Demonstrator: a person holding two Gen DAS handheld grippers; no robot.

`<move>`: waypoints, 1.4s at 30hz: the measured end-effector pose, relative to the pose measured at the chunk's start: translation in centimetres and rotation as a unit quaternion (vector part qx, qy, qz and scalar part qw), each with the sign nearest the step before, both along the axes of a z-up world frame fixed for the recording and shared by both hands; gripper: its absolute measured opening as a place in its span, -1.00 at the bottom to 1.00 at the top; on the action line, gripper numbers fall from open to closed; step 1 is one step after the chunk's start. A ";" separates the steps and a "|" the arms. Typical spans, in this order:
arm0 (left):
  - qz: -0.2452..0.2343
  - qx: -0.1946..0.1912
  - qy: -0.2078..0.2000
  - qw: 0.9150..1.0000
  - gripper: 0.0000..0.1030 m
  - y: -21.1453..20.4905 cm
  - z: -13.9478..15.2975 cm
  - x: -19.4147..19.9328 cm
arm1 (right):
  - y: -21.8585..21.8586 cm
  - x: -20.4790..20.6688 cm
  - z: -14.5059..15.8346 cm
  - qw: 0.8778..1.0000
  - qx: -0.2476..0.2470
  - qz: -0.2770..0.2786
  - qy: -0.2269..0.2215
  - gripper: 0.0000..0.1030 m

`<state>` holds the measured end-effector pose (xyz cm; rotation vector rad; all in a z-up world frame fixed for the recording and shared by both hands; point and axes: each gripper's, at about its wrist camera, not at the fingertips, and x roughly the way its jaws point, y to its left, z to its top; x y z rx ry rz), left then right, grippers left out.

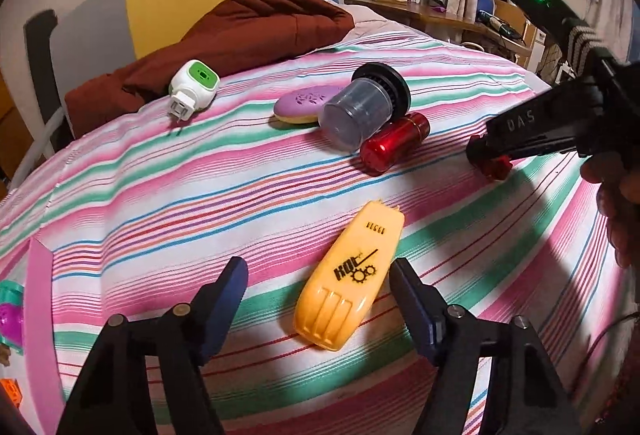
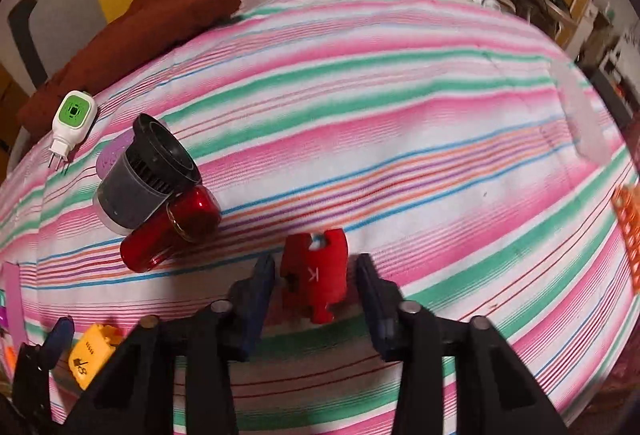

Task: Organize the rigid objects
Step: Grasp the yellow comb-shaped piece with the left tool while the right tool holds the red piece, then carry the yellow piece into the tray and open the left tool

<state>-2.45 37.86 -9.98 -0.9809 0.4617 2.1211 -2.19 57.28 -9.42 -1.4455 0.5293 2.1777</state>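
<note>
Yellow clipper btwn left gripper jaws, untouched

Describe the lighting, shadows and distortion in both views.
Left wrist view: fisheye bulges the striped bedsheet; a hard dark shadow crosses it at right; the yellow plastic clipper is brightly lit. Right wrist view: same bulge, dimmer and softer; the red puzzle-shaped piece shows no glare.

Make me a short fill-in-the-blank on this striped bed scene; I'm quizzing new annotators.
1. The yellow trimmer lies between the fingers of the ____ gripper.
2. The right gripper straddles a ____ puzzle-shaped piece.
3. The white plug-in device has a ____ face.

Missing: left; red; green
</note>
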 end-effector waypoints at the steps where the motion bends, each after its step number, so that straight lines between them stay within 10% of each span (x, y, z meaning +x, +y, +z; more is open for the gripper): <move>1: 0.000 0.003 -0.003 1.000 0.43 -0.1 0.0 -0.1 | -0.2 0.0 0.0 1.000 0.001 0.004 -0.002 -0.37; 7: 0.005 0.007 -0.008 1.000 0.39 -0.4 0.1 -0.2 | -0.7 0.9 0.3 1.000 -0.011 0.023 0.005 -0.37; 12: 0.008 0.024 -0.010 1.000 -0.49 -1.4 0.4 0.0 | -0.8 1.2 0.4 0.999 -0.019 0.029 0.012 -0.37; 42: 0.098 0.102 -0.053 0.988 -0.49 -15.5 4.9 3.1 | -3.2 1.5 1.7 0.992 -0.051 0.106 0.043 -0.37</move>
